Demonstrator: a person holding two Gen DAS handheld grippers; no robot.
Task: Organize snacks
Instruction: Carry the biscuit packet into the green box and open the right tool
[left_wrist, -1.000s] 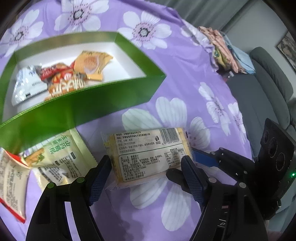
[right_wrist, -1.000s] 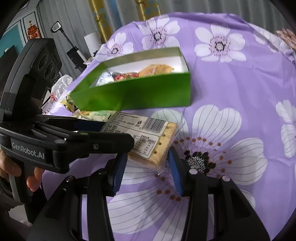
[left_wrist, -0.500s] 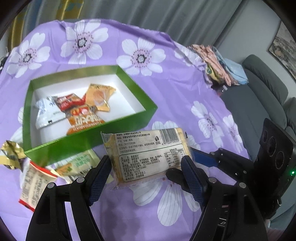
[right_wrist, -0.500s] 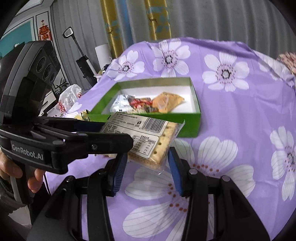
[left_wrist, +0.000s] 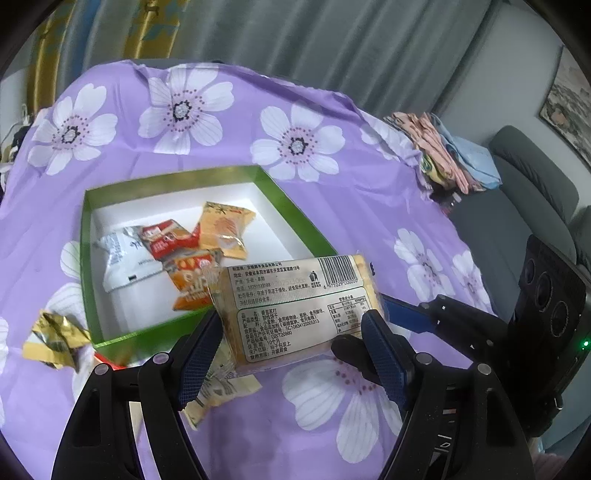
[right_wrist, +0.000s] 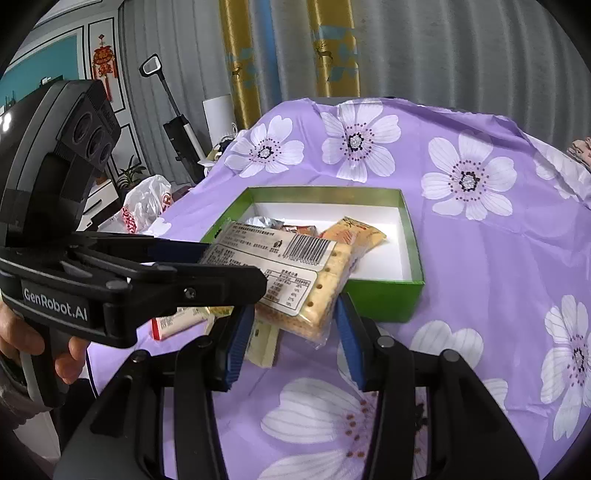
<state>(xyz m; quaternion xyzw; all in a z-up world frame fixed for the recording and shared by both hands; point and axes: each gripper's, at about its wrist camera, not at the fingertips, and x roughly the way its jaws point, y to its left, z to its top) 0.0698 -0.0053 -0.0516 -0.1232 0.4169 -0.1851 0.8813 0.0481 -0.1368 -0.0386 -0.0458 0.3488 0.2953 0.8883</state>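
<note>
Both grippers are shut on one clear-wrapped cracker pack (left_wrist: 295, 306) and hold it in the air just in front of the green box (left_wrist: 295, 218). My left gripper (left_wrist: 291, 347) clamps the pack's long sides. My right gripper (right_wrist: 291, 332) clamps its end, where the pack (right_wrist: 291, 277) shows crackers and a barcode label. The green box (right_wrist: 384, 295) has a white inside and holds several snack packets: a white one (left_wrist: 122, 258), a red one (left_wrist: 166, 240) and orange ones (left_wrist: 221, 229).
Loose snacks lie on the purple flowered cloth (left_wrist: 332, 406) left of the box: a crumpled gold wrapper (left_wrist: 55, 339), a packet under my left gripper (left_wrist: 218, 391) and a red-edged packet (right_wrist: 177, 321). Folded clothes (left_wrist: 443, 155) and a grey sofa (left_wrist: 517, 206) are at the right.
Both grippers have lifted the cracker pack higher off the cloth and toward the green box. The box now lies lower and farther in both views. The grip has not changed.
</note>
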